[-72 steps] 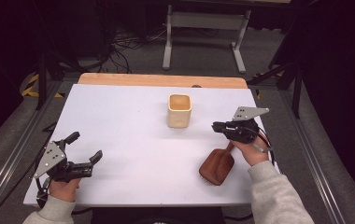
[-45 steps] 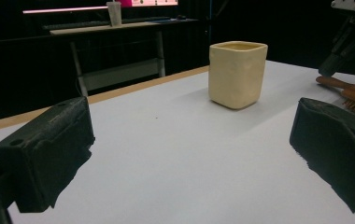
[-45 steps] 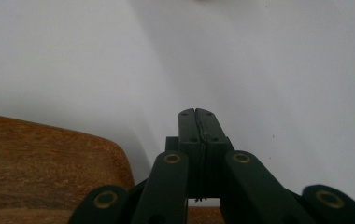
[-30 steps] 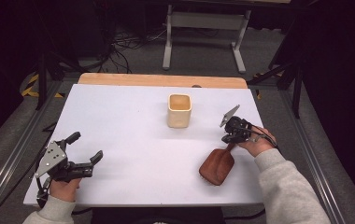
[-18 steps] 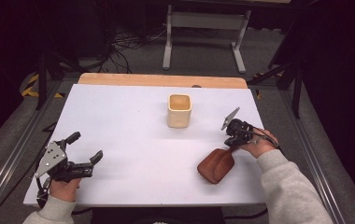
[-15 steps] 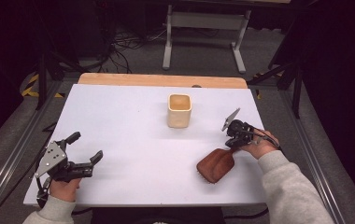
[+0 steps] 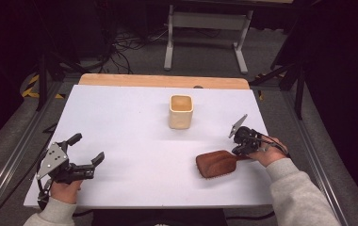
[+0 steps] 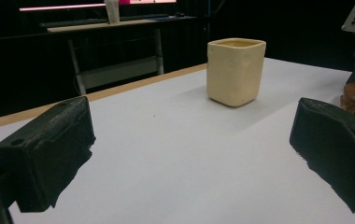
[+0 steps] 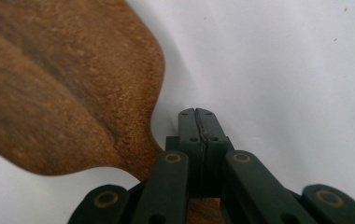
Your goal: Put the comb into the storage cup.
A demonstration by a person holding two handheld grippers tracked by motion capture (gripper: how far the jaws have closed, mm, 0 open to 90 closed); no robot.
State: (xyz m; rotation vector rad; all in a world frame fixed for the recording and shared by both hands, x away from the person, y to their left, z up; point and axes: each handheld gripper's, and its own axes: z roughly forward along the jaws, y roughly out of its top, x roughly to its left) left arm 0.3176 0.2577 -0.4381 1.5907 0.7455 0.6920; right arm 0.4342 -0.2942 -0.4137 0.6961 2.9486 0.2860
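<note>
Right gripper [image 9: 197, 114]: fingers pressing together, tips resting beside the neck of the brush [image 7: 217, 163], handle passing just beneath them, head lying on the table [image 7: 130, 127]. Left gripper [image 7: 86, 151]: fingers spreading wide, cup [image 8: 235, 71] standing well beyond.

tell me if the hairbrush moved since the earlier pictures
Yes. The hairbrush has swung from pointing at the table's near edge to lying flatter, head leftward, below the cup.

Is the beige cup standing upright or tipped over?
Upright. The beige cup stands on its base on the white table, with its open mouth facing up.
</note>
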